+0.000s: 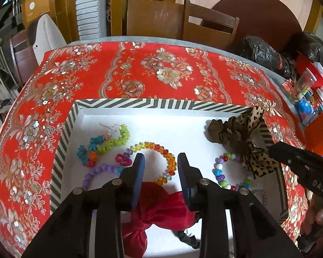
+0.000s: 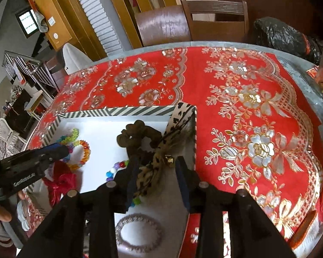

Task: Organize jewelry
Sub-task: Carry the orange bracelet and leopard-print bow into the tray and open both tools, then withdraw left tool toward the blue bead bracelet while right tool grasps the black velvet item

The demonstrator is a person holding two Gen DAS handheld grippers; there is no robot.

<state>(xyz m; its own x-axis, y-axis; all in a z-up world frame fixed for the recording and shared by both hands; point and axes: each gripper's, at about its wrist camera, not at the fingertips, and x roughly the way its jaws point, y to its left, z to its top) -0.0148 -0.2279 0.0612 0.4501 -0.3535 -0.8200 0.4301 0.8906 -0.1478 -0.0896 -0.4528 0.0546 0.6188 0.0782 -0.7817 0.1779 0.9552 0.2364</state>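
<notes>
In your left wrist view, your left tongs hung open over the white floor of the striped-rim tray, which sat on the table with its red floral cloth. Nothing was between the blue fingers; the amber bead bracelet lay just beyond their tips and the red ribbon bow lay under them. To the left in the tray lay a green and teal flower-bead bracelet, a purple bracelet and a pink clip. To the right lay a multicolour round-bead bracelet, a brown scrunchie and a leopard-print bow draped over the tray's right rim, with your right tongs reaching in from that side. In your right wrist view, your right tongs stood spread apart around the leopard-print bow, gripping nothing; whether a finger touched the fabric could not be told. The brown scrunchie lay just beyond, near the tray's far right corner, and a silver chain bracelet lay below the tongs. Your left tongs showed at the left edge, open.
</notes>
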